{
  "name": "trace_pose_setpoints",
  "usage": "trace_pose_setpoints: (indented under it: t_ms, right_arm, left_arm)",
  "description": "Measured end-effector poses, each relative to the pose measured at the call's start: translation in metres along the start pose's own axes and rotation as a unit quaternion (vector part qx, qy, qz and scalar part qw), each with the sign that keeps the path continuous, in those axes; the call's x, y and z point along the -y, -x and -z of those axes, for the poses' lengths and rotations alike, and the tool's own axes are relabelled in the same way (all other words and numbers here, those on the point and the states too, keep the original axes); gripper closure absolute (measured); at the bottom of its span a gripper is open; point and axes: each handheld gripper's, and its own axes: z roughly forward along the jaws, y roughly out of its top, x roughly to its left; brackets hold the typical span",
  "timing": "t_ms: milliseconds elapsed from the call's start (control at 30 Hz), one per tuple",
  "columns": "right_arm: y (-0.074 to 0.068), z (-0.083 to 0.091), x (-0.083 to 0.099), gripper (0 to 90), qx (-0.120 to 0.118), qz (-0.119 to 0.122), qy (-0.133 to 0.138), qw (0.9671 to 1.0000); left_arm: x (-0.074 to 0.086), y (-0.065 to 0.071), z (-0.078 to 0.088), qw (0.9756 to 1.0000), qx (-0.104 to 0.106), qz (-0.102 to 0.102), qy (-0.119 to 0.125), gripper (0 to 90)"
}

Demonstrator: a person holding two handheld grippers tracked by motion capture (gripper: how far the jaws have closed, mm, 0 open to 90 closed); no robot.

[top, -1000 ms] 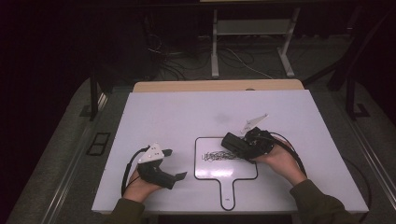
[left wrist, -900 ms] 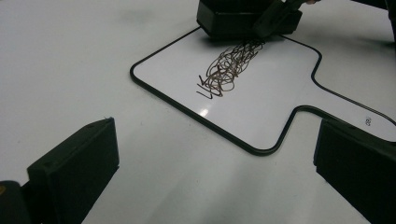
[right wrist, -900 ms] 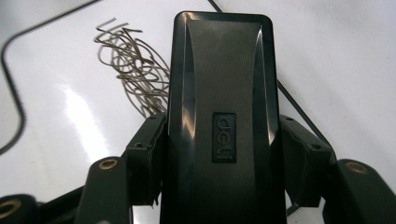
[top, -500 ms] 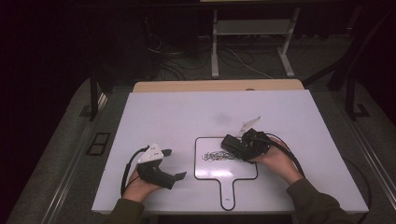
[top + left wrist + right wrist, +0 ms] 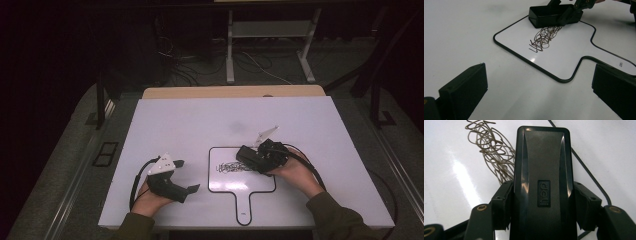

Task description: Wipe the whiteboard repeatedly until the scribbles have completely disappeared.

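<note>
A small paddle-shaped whiteboard point(image 5: 260, 185) with a black rim lies on the white table point(image 5: 200, 125), handle toward the person. A dark scribble point(image 5: 231, 167) covers its upper left part. My right gripper point(image 5: 255, 159) is shut on a black eraser point(image 5: 248, 155), which lies flat on the board at the scribble's right end. In the right gripper view the eraser point(image 5: 541, 170) sits between both pads point(image 5: 502, 202), with the scribble point(image 5: 496, 150) beside it. My left gripper point(image 5: 186, 176) rests open on the table left of the board, holding nothing; its view shows the scribble point(image 5: 544, 38) and the eraser point(image 5: 546, 15).
A tan board edge point(image 5: 230, 92) runs behind the table. Beyond it are a white metal stand point(image 5: 270, 30) and loose cables point(image 5: 190, 70) on the dark floor. A black cable point(image 5: 305, 162) trails from the right gripper.
The right gripper has shifted slightly left and toward the person with the eraser, along the board by the scribble. The left gripper has stayed put.
</note>
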Motion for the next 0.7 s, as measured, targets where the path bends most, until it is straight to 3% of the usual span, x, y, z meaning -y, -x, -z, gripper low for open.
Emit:
trace_pose_setpoints:
  t_ms: [533,700]
  right_arm:
    - [-0.022,0.004,0.003,38.2,-0.011,0.021,-0.007,0.9997]
    - [-0.017,0.004,0.003,38.3,-0.013,0.018,-0.007,0.9997]
  left_arm:
    - [0.000,0.000,0.001,1.0000,-0.001,-0.001,0.002,0.0]
    - [0.000,0.001,0.001,1.0000,-0.001,0.000,0.000,0.0]
